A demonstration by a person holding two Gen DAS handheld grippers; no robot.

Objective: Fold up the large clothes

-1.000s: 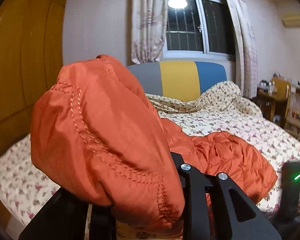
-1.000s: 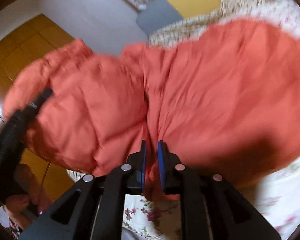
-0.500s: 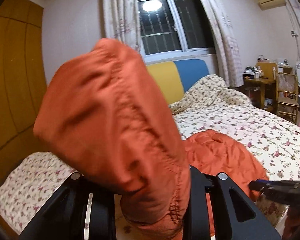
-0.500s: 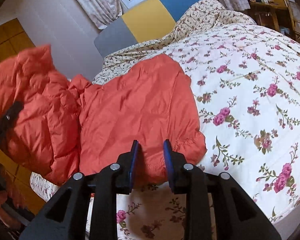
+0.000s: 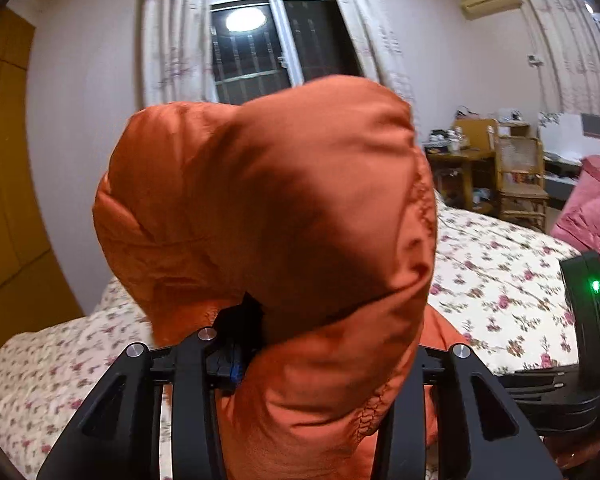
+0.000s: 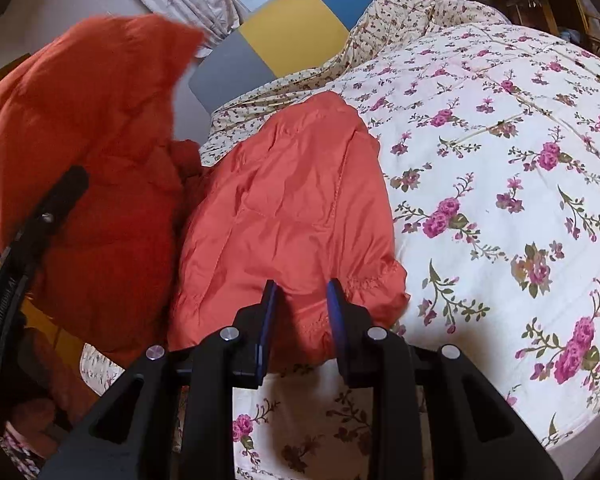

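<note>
Left gripper fingertips buried under orange jacket — headboard hidden behind it, desk clutter indistinct

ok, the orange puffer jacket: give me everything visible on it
The orange quilted puffer jacket looks like shiny, padded nylon with stitched seams and a gathered hem. Part lies crumpled on the floral bedspread; its hem sits between the right gripper's open jaws, not visibly pinched. The other part is bunched and lifted, draped between the left gripper's opening jaws.
</note>
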